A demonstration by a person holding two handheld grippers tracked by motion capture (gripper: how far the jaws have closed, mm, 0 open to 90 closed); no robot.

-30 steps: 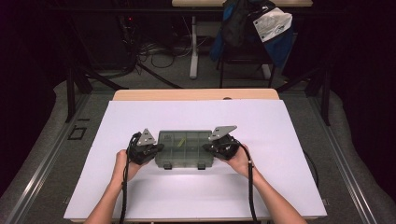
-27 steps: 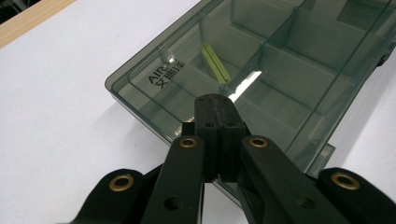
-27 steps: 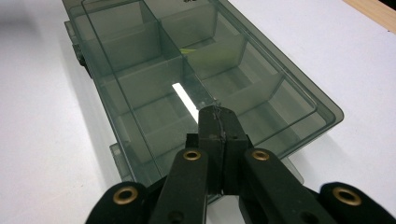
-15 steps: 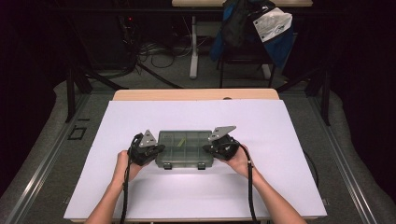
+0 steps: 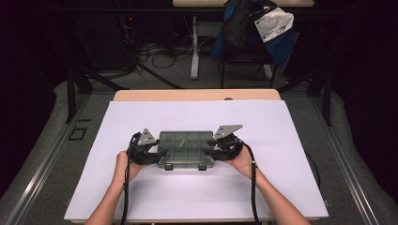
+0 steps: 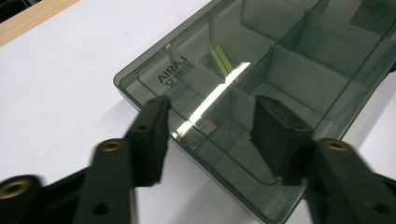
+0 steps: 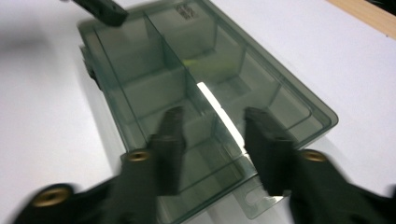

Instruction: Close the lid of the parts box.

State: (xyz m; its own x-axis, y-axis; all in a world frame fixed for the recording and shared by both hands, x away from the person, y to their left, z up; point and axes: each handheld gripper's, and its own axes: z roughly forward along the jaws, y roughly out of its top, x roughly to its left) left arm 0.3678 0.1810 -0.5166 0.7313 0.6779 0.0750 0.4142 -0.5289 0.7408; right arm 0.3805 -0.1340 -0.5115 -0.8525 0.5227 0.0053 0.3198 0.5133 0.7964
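Note:
A smoky clear compartment box (image 5: 186, 149) lies shut on the white sheet (image 5: 197, 197), with a yellow-green piece (image 6: 219, 58) in one cell. My left gripper (image 5: 157, 154) is at the box's left end and my right gripper (image 5: 210, 151) at its right end. Both pairs of jaws have just been opening. In the left gripper view the gripper (image 6: 210, 121) stands open over the lid (image 6: 289, 60), and the pads do not press on it. In the right gripper view the gripper (image 7: 210, 126) is also open, blurred, above the box (image 7: 149, 70) near its latch tab (image 7: 254, 200).
The wooden table edge (image 5: 197, 95) runs along the far side of the sheet. Behind it stand a chair with a blue bag (image 5: 253, 28) and floor cables (image 5: 155, 51). The left gripper's jaw tip (image 7: 100, 9) shows at the box's far end.
In the high view both hands and the box keep their places. No other difference shows at that size.

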